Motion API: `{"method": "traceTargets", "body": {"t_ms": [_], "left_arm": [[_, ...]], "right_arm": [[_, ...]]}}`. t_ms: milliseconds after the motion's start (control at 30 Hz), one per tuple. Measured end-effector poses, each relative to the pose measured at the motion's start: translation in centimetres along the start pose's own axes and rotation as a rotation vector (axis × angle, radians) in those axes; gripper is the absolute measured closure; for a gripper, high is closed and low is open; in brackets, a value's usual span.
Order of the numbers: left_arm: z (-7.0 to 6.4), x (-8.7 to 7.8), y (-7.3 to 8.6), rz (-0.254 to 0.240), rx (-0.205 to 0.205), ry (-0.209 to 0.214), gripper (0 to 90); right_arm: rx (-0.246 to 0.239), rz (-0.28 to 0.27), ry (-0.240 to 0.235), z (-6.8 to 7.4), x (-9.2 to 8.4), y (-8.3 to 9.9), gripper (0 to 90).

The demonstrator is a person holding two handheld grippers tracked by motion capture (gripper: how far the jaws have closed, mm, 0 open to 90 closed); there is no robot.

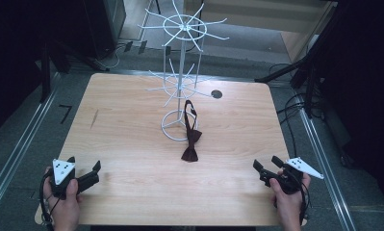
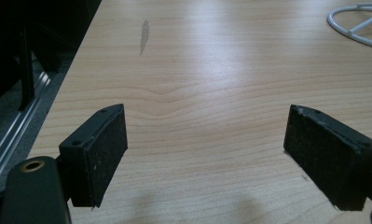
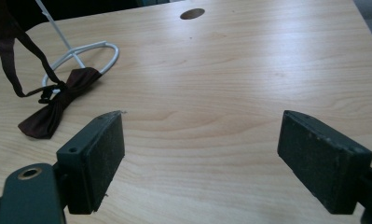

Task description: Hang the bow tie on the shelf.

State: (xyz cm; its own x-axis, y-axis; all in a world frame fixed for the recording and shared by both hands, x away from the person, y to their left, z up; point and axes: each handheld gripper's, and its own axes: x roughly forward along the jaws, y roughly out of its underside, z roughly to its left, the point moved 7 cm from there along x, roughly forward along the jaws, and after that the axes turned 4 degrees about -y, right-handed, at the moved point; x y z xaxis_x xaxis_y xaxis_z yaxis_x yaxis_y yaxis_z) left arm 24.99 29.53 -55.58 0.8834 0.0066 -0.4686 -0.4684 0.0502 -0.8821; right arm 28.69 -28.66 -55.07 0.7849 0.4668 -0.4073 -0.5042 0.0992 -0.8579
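Dark walls and floor rails surround a pale wooden table, with nothing on it but a white wire rack at the far middle and a dark bow tie in front of it. Its strap hangs from one of the rack's low arms and its bow lies on the wood just right of the rack's base ring, touching it. Long axis runs near to far, the bow at the near end, the strap rising away toward the rack. Left gripper rests at the near left corner, jaws spread wide over bare wood. Right gripper sits near right, jaws likewise wide and empty, aimed toward the bow tie. This looks like the approach; next, the right gripper must reach left and far, straddle the bow and close.
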Motion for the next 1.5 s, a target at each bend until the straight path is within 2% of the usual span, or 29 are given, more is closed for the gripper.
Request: {"method": "traceTargets", "body": {"t_ms": [467, 767, 833, 1033, 1233, 1500], "left_arm": [[0.0, 0.0, 0.0, 0.000, 0.000, 0.001, 14.2], [0.0, 0.0, 0.0, 0.001, 0.001, 0.003, 14.2], [0.0, 0.0, 0.0, 0.002, 0.001, 0.003, 14.3], [0.0, 0.0, 0.0, 0.003, 0.001, 0.004, 14.2], [0.0, 0.0, 0.0, 0.010, -0.001, 0.003, 14.2], [0.1, 0.0, 0.0, 0.005, -0.007, 0.005, 14.2]], "right_arm": [[0.034, 0.008, 0.085, -3.5, -2.9, 2.0, 15.0], [0.060, 0.008, 0.146, -5.9, -5.6, 3.5, 15.0], [0.050, 0.004, 0.155, -6.4, -6.2, 3.8, 15.0], [0.088, -0.025, 0.153, -7.3, -7.8, 4.4, 15.0], [0.119, -0.043, 0.152, -7.5, -8.3, 4.9, 15.1], [0.107, -0.034, 0.150, -7.3, -8.2, 5.3, 15.0]]}}
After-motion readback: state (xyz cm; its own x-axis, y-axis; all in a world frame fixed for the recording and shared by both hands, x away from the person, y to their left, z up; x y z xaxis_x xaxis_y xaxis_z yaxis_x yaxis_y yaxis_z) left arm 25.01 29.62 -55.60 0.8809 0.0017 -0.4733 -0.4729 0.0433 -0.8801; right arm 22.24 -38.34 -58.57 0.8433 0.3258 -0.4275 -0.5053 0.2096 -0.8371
